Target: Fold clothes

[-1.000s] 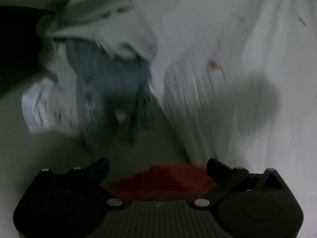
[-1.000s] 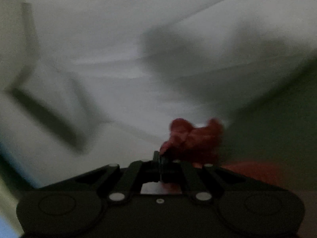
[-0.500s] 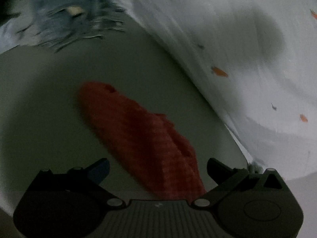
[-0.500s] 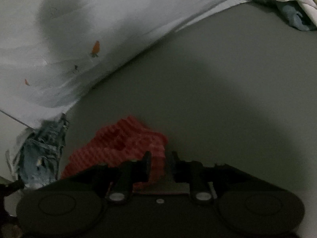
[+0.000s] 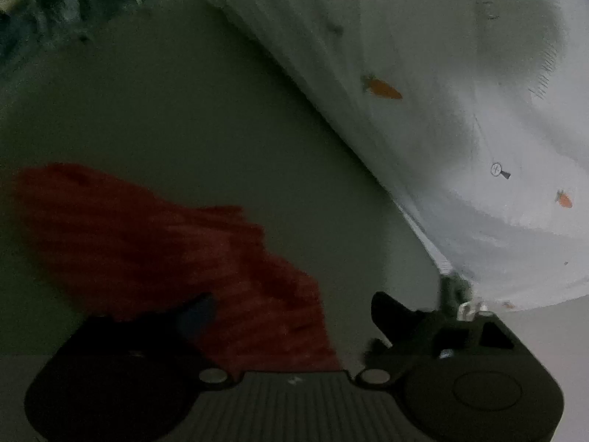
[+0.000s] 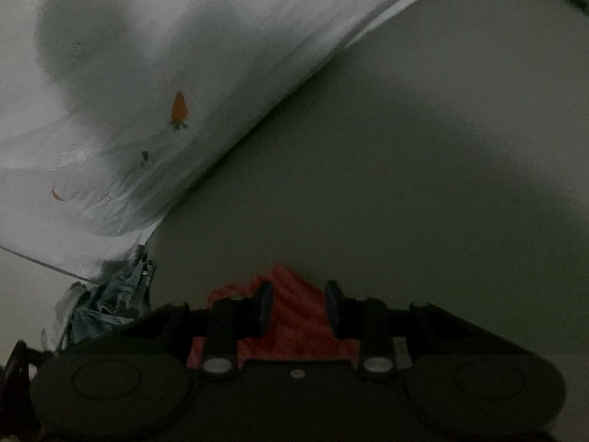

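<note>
A dim grey surface (image 5: 191,118) bordered a white carrot-print sheet (image 5: 423,73). Both tools hung over a red cloth (image 5: 154,243) — left tool (image 5: 291,305) closing, right tool (image 6: 299,307) opening, neither pinching it.

The grey surface (image 6: 423,154) lies bare across the middle and right of the right wrist view, open room for a gripper to pass. A white sheet with small carrot prints (image 6: 154,84) borders that room along a slanting edge (its folds rise at the far side). A red knitted garment (image 5: 154,243) covers the near surface in the left wrist view. Crumpled blue denim (image 6: 114,294) sits at the sheet's near corner.
</note>
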### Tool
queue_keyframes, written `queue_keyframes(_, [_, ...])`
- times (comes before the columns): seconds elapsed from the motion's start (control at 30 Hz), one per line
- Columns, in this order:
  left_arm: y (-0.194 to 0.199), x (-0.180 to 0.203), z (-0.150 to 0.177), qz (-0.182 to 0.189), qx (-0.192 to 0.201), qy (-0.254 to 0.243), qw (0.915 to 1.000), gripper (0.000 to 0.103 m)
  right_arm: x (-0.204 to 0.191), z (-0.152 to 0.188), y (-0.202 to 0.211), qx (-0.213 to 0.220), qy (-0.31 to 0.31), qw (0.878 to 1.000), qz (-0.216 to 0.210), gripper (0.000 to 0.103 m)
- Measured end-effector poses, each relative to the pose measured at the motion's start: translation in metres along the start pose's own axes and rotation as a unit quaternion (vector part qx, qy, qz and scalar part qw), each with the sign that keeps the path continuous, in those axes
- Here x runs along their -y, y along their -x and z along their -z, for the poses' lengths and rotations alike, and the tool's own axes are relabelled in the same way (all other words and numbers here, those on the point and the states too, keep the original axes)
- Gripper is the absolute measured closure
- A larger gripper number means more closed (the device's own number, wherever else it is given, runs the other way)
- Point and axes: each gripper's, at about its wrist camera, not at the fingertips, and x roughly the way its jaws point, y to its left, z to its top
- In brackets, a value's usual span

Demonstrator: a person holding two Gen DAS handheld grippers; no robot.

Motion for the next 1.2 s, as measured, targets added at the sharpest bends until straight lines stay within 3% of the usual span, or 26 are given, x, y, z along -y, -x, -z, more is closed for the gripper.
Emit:
queue_keyframes(0.2, [-0.075,0.000,-0.020,0.020,-0.075,0.099,0.9921,0.024,0.010,-0.016,-0.048,-0.054,-0.054,0.997,-0.032,0.071])
queue_keyframes(0.5, [-0.144,-0.019,-0.010,0.025,-0.142,0.285,0.9476,0.026,0.034,-0.026,-0.077,-0.108,-0.136,0.983,-0.063,0.071])
queue_keyframes(0.57, [-0.153,-0.018,-0.007,0.006,-0.153,0.296,0.9430,0.027,0.038,-0.027,-0.081,-0.117,-0.143,0.981,-0.065,0.071])
queue_keyframes(0.67, [-0.160,-0.020,-0.002,-0.030,-0.155,0.303,0.9397,0.038,0.044,-0.029,-0.086,-0.128,-0.145,0.979,-0.065,0.071])
queue_keyframes(0.77, [-0.159,-0.025,0.002,-0.053,-0.180,0.287,0.9394,0.050,0.045,-0.031,-0.089,-0.134,-0.146,0.977,-0.076,0.070])
queue_keyframes(0.9, [-0.155,-0.033,0.007,-0.065,-0.183,0.299,0.9342,0.073,0.041,-0.033,-0.090,-0.136,-0.116,0.981,-0.074,0.070])
queue_keyframes(1.2, [-0.154,-0.057,0.011,-0.041,-0.204,0.358,0.9103,0.071,-0.005,-0.036,-0.108,-0.131,-0.012,0.990,-0.053,0.070])
